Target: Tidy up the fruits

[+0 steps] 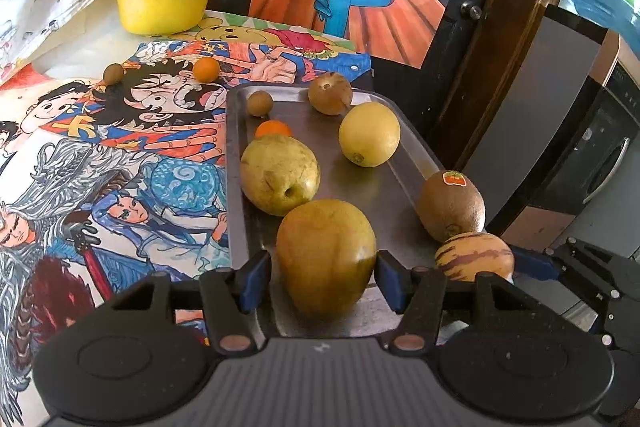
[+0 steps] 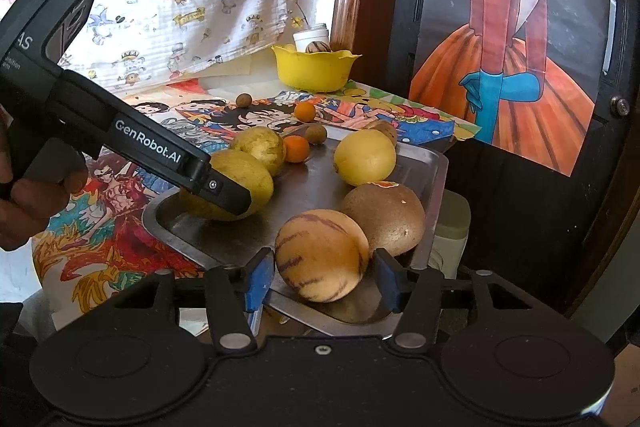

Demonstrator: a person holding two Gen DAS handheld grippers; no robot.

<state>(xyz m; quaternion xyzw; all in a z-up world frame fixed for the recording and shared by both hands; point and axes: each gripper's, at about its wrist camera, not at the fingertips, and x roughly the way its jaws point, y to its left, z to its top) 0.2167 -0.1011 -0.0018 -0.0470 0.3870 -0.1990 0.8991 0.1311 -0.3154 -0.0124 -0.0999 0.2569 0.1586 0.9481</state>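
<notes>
Left claw [image 1: 322, 277] spread around pear [image 1: 326, 255], pads just off. Right claw [image 2: 322, 277] spread around striped melon [image 2: 322, 255]. Either could roll off the tray [image 1: 416, 147] edge.

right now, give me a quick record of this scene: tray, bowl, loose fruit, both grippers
tray: metal, on a cartoon-print cloth, holds most of the fruit
bowl: yellow, at the far end of the cloth, a striped fruit showing over its rim
loose fruit: small orange and small brown fruit on the cloth, off the tray
left gripper: open, pads either side of a pear on the tray
right gripper: open, pads either side of a striped melon at the tray's near edge
</notes>
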